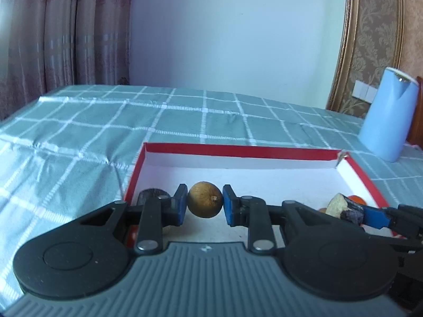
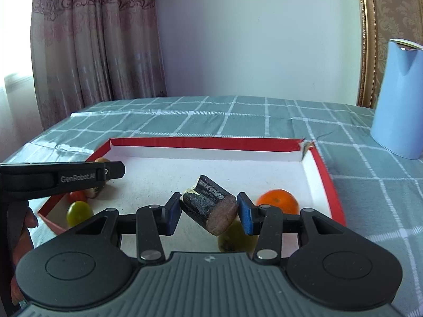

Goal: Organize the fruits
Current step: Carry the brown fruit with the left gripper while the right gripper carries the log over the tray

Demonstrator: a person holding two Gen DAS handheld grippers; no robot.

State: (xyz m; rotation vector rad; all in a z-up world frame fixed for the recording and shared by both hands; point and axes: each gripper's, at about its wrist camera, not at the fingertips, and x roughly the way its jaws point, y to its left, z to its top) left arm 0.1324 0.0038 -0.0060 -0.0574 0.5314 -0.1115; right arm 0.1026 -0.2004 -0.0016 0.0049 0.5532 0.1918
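Nearest, the left gripper [image 1: 205, 203] clamps a round brown fruit [image 1: 205, 199] between its blue pads. The right gripper [image 2: 208, 211] pinches a dark cane piece [image 2: 210, 204] (cut end facing the camera). Both hang over a red-rimmed box [image 2: 323, 174] on the checked counter [image 2: 370, 198]. An orange [image 2: 277, 201] lies at 2 o'clock of the cane, a green fruit [image 2: 79, 212] at 9. A blue jug [image 2: 399, 97] stands farther, at 1 o'clock.
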